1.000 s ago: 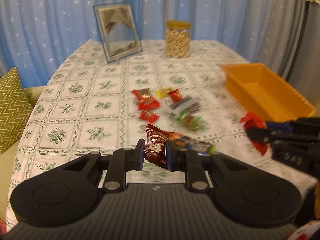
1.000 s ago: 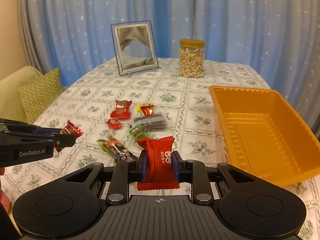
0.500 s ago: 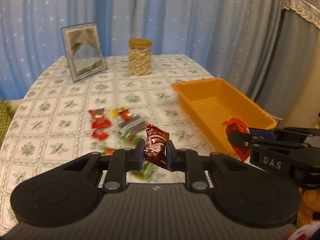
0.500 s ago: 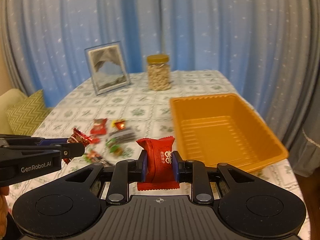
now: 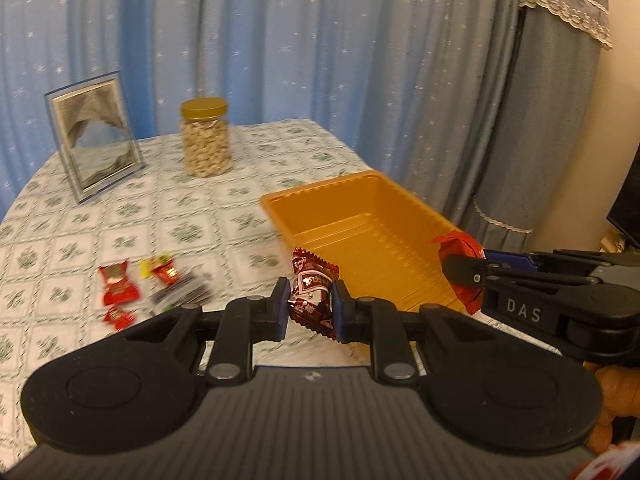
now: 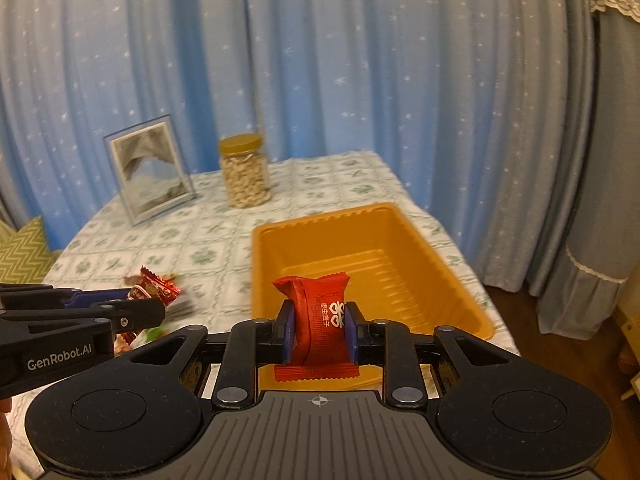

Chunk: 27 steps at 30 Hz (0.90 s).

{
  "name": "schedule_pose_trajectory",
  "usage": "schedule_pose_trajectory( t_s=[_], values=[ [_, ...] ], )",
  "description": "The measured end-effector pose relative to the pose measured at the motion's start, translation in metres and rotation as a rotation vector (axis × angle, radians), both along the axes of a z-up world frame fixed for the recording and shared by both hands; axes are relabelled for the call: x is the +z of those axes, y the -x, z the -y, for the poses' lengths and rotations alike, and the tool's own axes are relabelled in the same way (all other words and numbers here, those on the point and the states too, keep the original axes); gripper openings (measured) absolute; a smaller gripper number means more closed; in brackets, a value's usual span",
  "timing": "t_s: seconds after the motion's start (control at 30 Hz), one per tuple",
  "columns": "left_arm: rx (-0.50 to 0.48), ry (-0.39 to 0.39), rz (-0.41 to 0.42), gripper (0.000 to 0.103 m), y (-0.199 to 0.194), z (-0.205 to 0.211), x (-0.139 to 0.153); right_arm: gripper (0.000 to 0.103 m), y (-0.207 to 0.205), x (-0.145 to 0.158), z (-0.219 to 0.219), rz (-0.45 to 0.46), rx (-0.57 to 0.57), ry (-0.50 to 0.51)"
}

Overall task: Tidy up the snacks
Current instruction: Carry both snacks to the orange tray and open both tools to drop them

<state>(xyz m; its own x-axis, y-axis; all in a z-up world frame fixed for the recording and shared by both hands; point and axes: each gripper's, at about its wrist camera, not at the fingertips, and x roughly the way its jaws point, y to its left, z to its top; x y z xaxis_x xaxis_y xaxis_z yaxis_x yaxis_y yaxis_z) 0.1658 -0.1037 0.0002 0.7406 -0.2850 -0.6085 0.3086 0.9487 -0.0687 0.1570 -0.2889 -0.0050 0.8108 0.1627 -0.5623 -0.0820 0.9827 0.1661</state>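
Observation:
My left gripper (image 5: 310, 308) is shut on a dark red candy wrapper (image 5: 312, 290), held above the table near the orange tray's (image 5: 320, 196) near left corner. My right gripper (image 6: 319, 330) is shut on a bright red snack packet (image 6: 320, 320), held over the near end of the empty orange tray (image 6: 256, 264). The right gripper also shows in the left wrist view (image 5: 460, 270) with its red packet (image 5: 458, 246). The left gripper shows in the right wrist view (image 6: 156, 312) with its candy (image 6: 152, 290). Several loose snacks (image 5: 120, 290) lie on the table left of the tray.
A jar of nuts (image 5: 205, 138) and a picture frame (image 5: 94, 134) stand at the back of the patterned tablecloth (image 5: 180, 208). Blue curtains hang behind. A green zigzag cushion (image 6: 22, 256) lies at the far left. The table's right edge runs just beyond the tray.
Both grippers have swung right and risen with their snacks, from over the snack pile toward the orange tray. The right gripper's packet now hangs over the tray's near end.

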Motion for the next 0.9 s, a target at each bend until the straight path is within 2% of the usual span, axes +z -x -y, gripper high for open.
schedule_pose_trajectory(
  t_s=[0.37,0.77,0.8,0.9],
  values=[
    [-0.059,0.011,-0.020,0.019,-0.037,0.036,-0.009,0.026,-0.035,-0.003,0.040,-0.024,-0.074,-0.025],
    [-0.109,0.027,-0.054,0.020,-0.070,0.064,-0.032,0.026,-0.057,-0.019,0.061,-0.078,-0.111,-0.046],
    [-0.116,0.035,-0.054,0.021,-0.072,0.065,-0.034,0.026,-0.058,-0.020,0.062,-0.082,-0.113,-0.049],
    [-0.123,0.028,-0.050,0.034,-0.075,0.064,-0.038,0.026,-0.060,-0.021,0.064,-0.088,-0.116,-0.055]
  ],
)
